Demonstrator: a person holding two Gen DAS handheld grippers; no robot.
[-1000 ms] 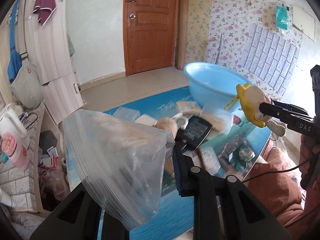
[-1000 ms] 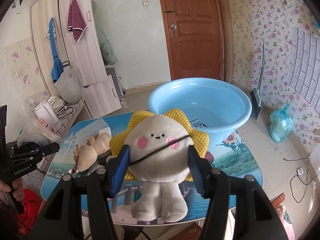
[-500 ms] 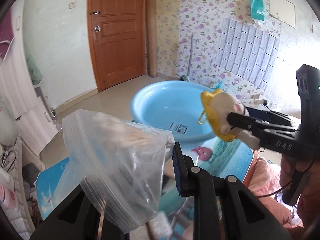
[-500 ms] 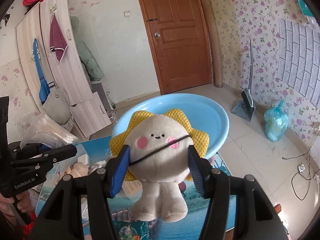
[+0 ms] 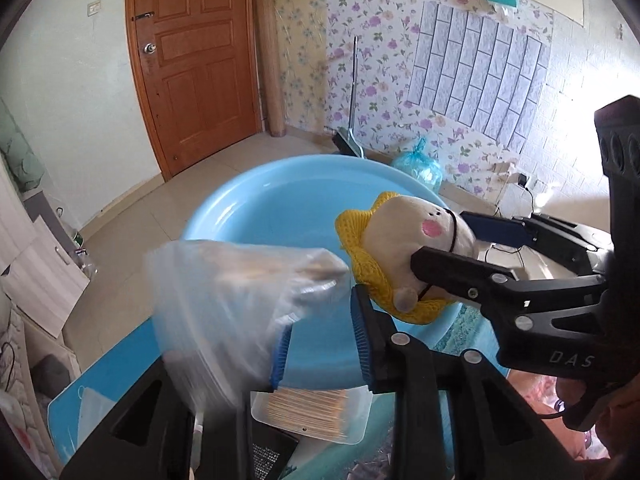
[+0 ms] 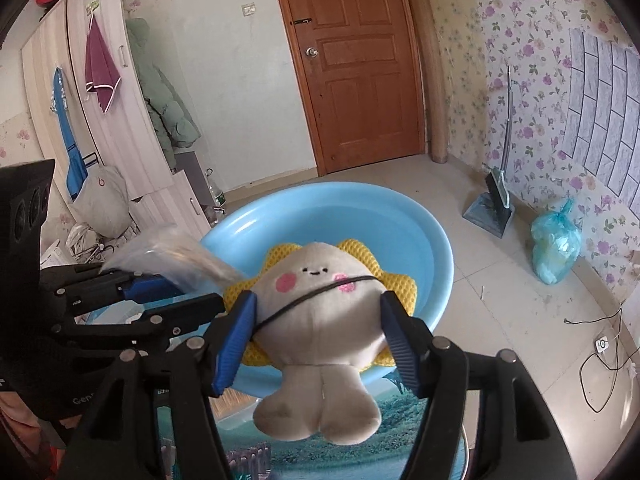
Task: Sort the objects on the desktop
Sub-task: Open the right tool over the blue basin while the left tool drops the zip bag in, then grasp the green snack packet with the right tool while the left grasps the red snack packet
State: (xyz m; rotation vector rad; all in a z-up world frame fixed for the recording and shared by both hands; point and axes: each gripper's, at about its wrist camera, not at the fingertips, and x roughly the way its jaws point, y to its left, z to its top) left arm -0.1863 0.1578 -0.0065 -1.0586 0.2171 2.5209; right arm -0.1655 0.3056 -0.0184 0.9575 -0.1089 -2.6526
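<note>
A room with flowery walls and a brown door point(image 6: 356, 64) holds a desk point(image 6: 344, 456) with a picture top. In the middle of the right view, the right hand-held gripper point(image 6: 316, 340) squeezes a soft toy point(image 6: 320, 320) with pink cheeks and a yellow frill, above the blue bowl point(image 6: 424, 240). The left hand-held gripper point(image 5: 322, 344) is open a little, with a clear plastic bag point(image 5: 224, 300) against its left blue pad. I cannot tell if it grips the bag. A clear box of sticks point(image 5: 308, 412) lies low in the left view.
</note>
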